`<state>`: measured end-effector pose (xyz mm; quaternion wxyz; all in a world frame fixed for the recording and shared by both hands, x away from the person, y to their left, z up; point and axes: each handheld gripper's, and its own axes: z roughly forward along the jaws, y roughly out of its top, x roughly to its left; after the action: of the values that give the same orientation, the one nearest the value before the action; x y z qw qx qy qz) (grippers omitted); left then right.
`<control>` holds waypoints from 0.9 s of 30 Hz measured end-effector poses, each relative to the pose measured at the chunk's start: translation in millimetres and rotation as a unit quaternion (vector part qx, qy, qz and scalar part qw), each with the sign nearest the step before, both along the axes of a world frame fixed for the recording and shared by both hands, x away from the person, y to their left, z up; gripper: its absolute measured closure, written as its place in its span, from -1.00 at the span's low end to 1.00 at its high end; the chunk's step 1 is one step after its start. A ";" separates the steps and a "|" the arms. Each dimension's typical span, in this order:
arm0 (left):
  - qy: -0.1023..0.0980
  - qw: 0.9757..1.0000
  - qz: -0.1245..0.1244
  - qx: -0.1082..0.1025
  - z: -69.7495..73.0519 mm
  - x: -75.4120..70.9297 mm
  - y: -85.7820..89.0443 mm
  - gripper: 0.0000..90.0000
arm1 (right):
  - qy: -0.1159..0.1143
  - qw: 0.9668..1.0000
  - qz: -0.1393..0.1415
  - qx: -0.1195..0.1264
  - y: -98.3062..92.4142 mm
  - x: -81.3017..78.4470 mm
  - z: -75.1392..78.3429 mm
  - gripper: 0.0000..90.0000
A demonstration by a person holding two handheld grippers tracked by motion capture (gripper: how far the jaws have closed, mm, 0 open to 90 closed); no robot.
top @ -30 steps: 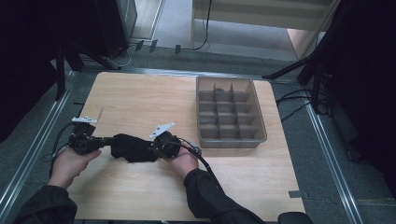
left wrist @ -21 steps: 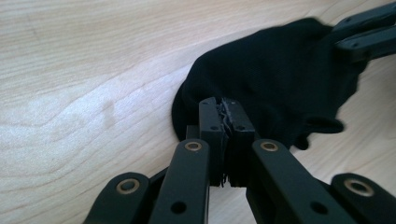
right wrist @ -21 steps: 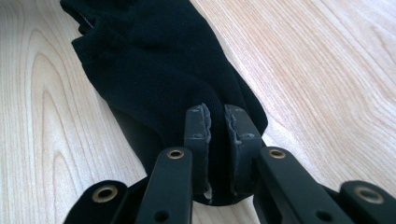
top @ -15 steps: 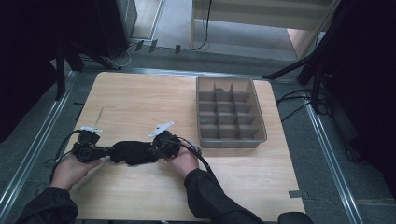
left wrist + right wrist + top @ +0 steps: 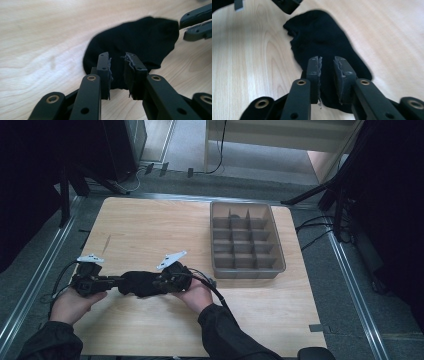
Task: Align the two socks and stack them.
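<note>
A black sock lies flat on the wooden table, near its front left. My left gripper points at the sock from the left and my right gripper from the right. In the left gripper view the sock shows through the gap of the left gripper. Its jaws have just been opening and the pads do not press the cloth. In the right gripper view the right gripper hangs over the sock. Its jaws have just been closing a little, with a gap still between them.
A grey tray divided into several compartments stands at the table's right side, beyond my right hand. Bare wood stretches behind the sock. A cable trails from the right gripper. Metal rails and dark stands border the table.
The left gripper has shifted slightly toward the near edge. The sock and the right gripper stay about where they were.
</note>
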<state>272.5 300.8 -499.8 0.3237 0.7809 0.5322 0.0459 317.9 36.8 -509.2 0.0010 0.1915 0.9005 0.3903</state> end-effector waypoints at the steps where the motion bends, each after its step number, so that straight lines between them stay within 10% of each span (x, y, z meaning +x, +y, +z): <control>1: 0.004 1.000 -0.003 0.002 -1.8 0.7 -0.8 0.66 | 0.005 1.000 0.004 -0.001 1.4 -0.4 -4.1 0.58; 17: 0.019 0.999 -0.028 0.042 -21.4 4.7 -8.6 0.74 | -0.007 1.000 0.005 -0.017 11.6 -3.5 -29.4 0.35; 23: 0.015 0.998 -0.019 0.056 -22.1 3.2 -9.0 0.87 | -0.076 0.997 -0.016 -0.028 9.0 -12.4 -34.2 0.91; 27: 0.020 0.997 -0.003 0.072 -21.1 2.2 -12.8 0.96 | -0.051 0.998 -0.022 -0.039 2.5 -6.4 -30.1 0.98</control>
<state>274.6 288.0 -520.9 0.2559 0.8049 0.5311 0.0678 311.5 39.3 -539.3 0.0629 0.1912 0.9093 0.3643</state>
